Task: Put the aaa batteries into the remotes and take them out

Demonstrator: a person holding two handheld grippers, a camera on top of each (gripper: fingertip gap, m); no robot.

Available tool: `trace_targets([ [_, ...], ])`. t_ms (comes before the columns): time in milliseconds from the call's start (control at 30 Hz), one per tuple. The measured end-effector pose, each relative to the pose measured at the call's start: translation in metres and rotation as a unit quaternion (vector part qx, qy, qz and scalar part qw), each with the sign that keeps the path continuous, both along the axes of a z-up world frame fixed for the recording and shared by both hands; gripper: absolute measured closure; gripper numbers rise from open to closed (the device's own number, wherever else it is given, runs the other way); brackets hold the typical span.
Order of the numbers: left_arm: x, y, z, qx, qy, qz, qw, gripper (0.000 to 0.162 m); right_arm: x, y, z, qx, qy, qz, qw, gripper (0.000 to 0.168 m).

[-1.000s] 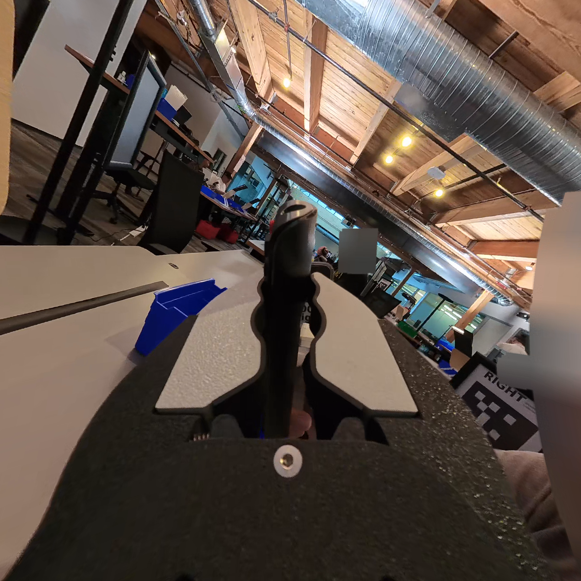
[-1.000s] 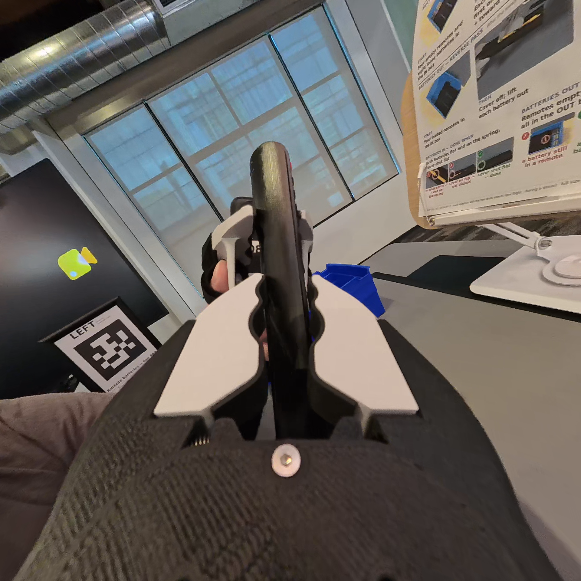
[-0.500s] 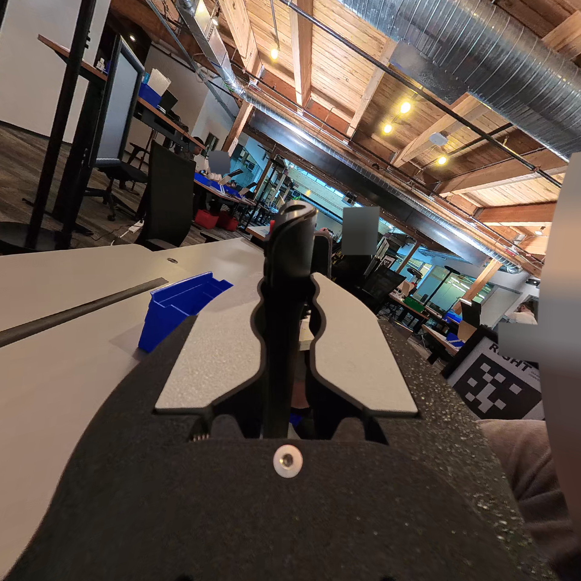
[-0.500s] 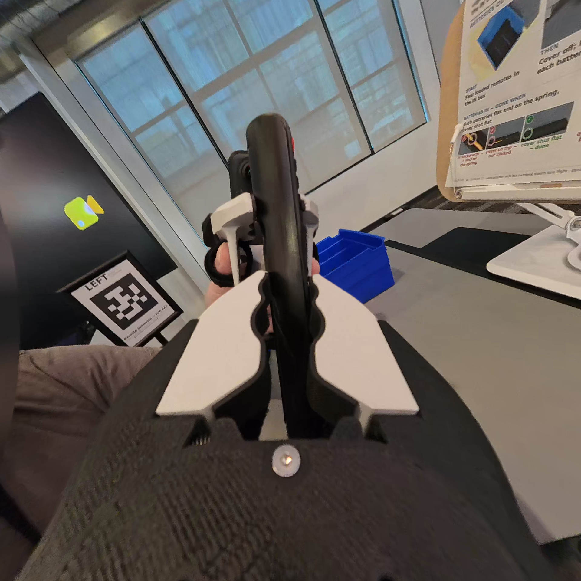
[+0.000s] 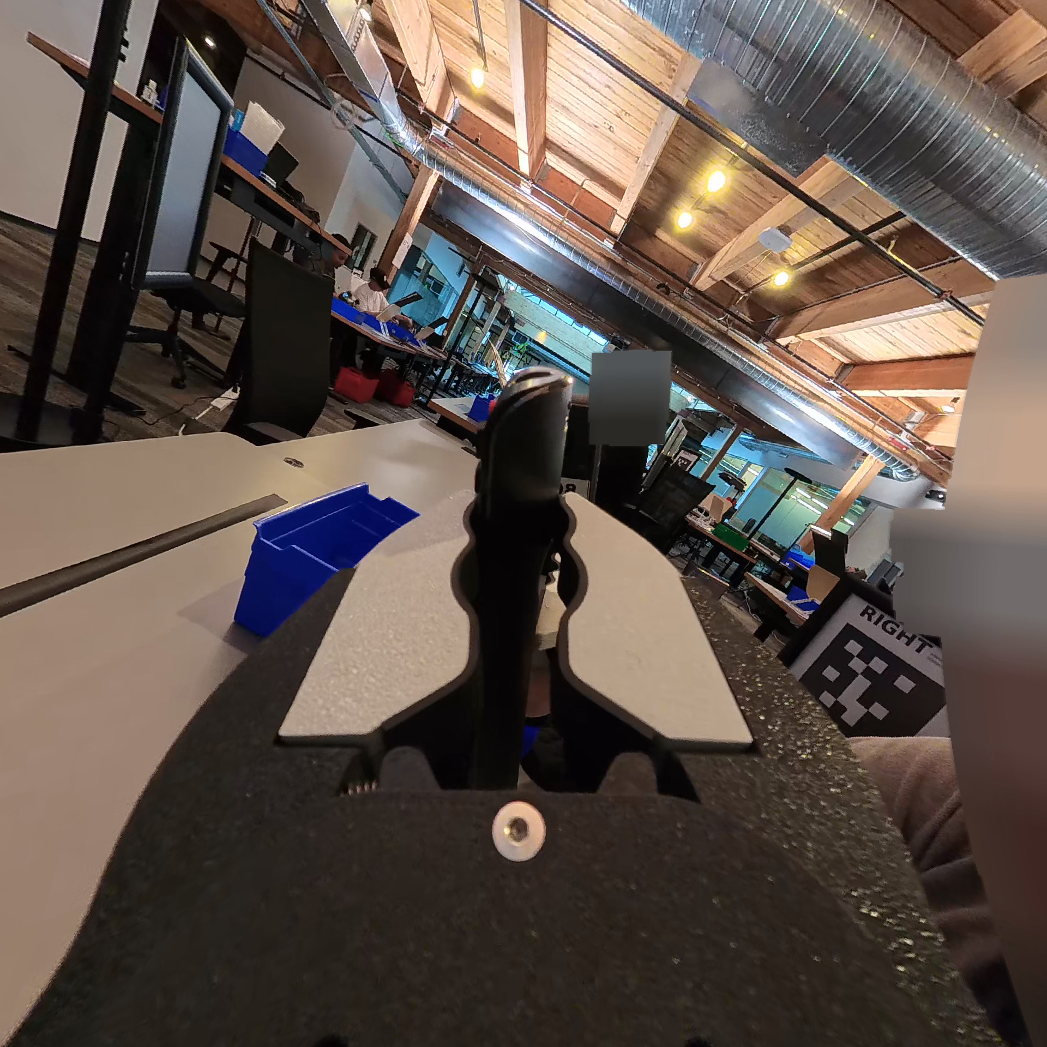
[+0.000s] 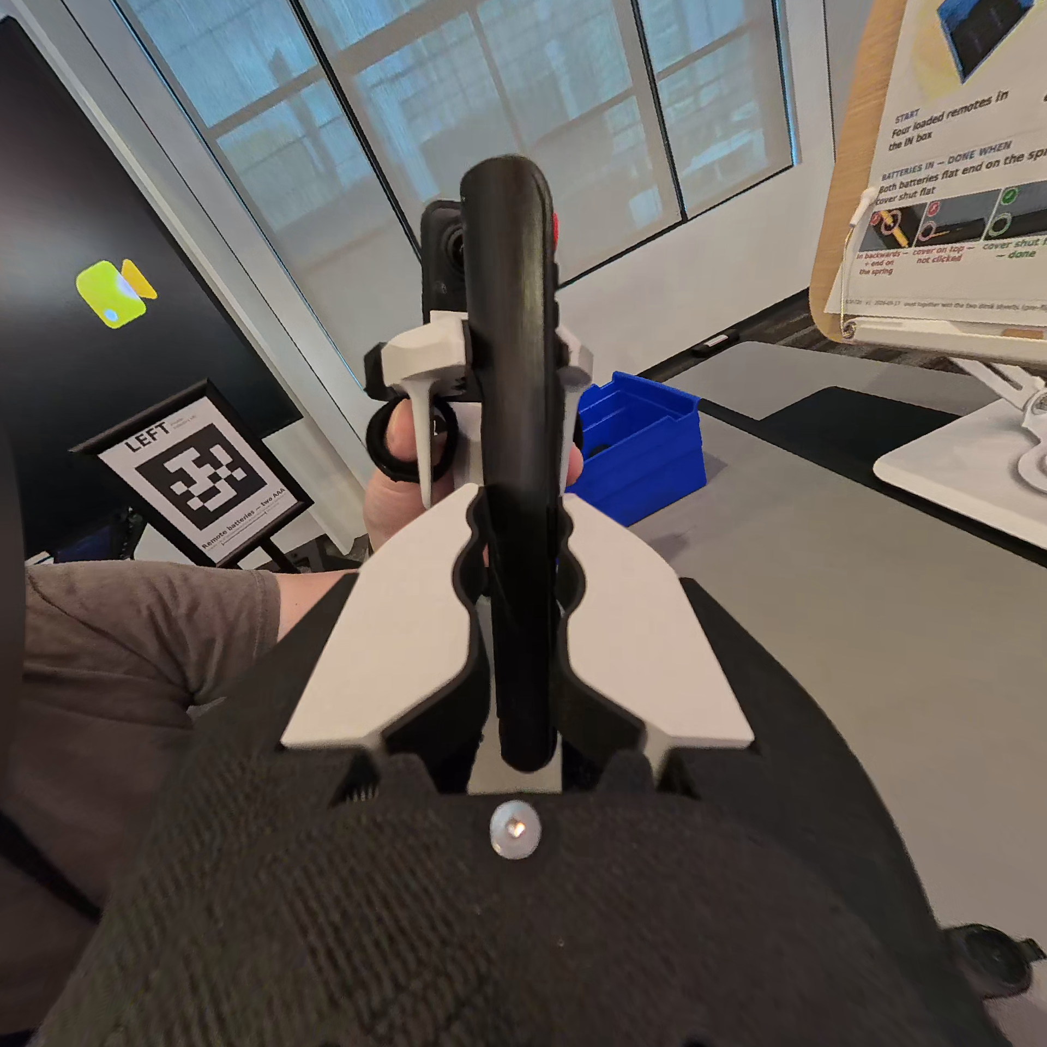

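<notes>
Both claws, left claw and right claw, are closed edge-on around one black remote, held in the air above the grey tabletop. No batteries or open cover show, so progress is unclear. A blue bin sits just behind; nothing blocks the way.

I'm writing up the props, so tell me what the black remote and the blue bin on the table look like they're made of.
The black remote, clamped in the right claw, looks like hard moulded plastic: smooth, semi-gloss, with soft highlights along its rounded edge. The blue bin on the grey table also looks like rigid moulded plastic: even saturated colour, thin stepped walls, slight sheen. Neither can be confirmed by sight alone.
</notes>
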State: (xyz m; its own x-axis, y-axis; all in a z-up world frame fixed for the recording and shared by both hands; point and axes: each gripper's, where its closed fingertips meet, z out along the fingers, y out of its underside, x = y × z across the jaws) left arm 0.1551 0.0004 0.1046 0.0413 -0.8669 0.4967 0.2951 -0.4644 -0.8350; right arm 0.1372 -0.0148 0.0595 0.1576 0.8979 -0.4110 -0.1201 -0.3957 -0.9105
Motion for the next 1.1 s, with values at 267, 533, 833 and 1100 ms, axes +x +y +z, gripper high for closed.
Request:
trace_targets([
  [267,-0.038,0.012,0.035,0.026,-0.09,0.061,0.994,0.139,0.01,0.025,0.007,-0.025,0.177,-0.064,0.982,0.097],
  [533,-0.044,0.023,0.03,0.077,-0.085,0.158,0.981,0.138,0.002,0.039,-0.02,-0.125,0.271,-0.134,0.945,0.059],
  [833,-0.019,0.018,0.009,0.07,-0.079,0.151,0.983,0.138,0.007,0.035,-0.022,-0.145,0.322,-0.126,0.927,0.07],
  [1100,-0.024,0.009,0.024,0.043,-0.123,0.102,0.986,0.138,0.007,0.006,0.013,-0.06,0.315,-0.039,0.946,0.142],
])
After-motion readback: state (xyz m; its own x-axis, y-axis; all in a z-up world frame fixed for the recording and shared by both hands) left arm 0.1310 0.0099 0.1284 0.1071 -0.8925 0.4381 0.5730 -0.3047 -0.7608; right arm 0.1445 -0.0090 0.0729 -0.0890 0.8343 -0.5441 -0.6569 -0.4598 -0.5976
